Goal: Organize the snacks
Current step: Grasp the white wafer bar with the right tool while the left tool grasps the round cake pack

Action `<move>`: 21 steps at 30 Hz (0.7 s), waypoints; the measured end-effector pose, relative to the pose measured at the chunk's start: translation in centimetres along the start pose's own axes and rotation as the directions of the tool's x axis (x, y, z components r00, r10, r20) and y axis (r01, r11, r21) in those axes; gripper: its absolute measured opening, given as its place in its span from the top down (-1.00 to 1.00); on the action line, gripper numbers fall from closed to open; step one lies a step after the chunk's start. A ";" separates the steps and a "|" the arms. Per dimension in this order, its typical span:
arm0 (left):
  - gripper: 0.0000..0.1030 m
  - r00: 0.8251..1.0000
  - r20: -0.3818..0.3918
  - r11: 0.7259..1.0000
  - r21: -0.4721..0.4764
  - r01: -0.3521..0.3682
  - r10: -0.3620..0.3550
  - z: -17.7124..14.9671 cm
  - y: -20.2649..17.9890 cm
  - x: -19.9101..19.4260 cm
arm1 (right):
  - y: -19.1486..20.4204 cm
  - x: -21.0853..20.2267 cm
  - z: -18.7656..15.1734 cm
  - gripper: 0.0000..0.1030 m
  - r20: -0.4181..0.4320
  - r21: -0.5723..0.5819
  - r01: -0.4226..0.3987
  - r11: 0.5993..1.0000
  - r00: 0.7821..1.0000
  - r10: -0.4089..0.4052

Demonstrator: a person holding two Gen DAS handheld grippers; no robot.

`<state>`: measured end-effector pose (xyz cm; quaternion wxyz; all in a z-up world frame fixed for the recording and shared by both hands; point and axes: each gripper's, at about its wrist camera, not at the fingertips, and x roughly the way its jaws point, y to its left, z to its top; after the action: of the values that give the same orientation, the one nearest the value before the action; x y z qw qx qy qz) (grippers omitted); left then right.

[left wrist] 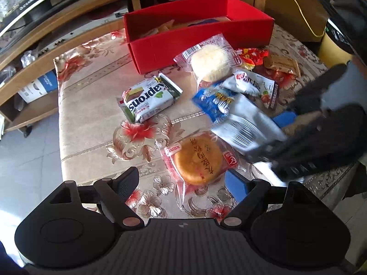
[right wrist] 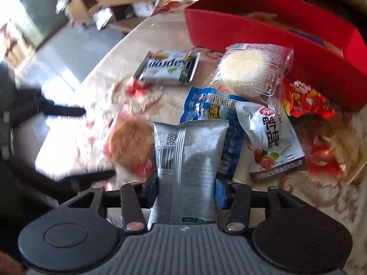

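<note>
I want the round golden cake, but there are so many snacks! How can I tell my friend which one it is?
Find the big red box at the far end of the flowery tablecloth. Come toward the near edge, past the green and white wafer pack, to the round golden cake in clear wrap with pink ends. Only it is golden brown with writing stamped on top; the other round cake is pale.

We see the left gripper (left wrist: 183,184) as matte black: two round housings, a ribbed grey centre plate, copper-coloured pivot pins, and a blue pad inside one finger. The right gripper (right wrist: 187,191) is built alike, blue pad included.
</note>
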<state>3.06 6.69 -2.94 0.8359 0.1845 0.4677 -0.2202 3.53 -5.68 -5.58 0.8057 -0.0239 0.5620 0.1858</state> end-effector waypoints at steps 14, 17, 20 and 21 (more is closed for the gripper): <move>-0.71 0.997 -0.044 0.924 0.376 0.072 -0.060 2.4 -3.4 3.2 | -4.7 -3.0 -4.8 0.15 -0.047 0.024 0.045 0.999 0.998 -0.044; -0.75 0.994 -0.071 0.906 0.410 0.101 -0.079 2.2 -3.5 3.7 | -4.7 -2.9 -4.7 0.11 -0.044 0.015 0.040 0.999 0.998 -0.039; -0.82 0.993 -0.096 0.877 0.469 0.105 -0.068 1.3 -4.3 4.2 | -4.3 -2.9 -4.6 0.04 -0.036 0.012 0.039 0.999 0.999 -0.038; -0.83 0.994 -0.085 0.866 0.490 0.098 -0.064 1.1 -4.5 4.2 | -4.1 -2.9 -4.7 -0.01 -0.033 -0.001 0.041 0.999 0.999 -0.041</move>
<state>3.35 1.57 -6.48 0.7354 0.3790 0.4305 -0.3609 -0.21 -11.47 -5.40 0.7998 -0.0385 0.5747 0.1689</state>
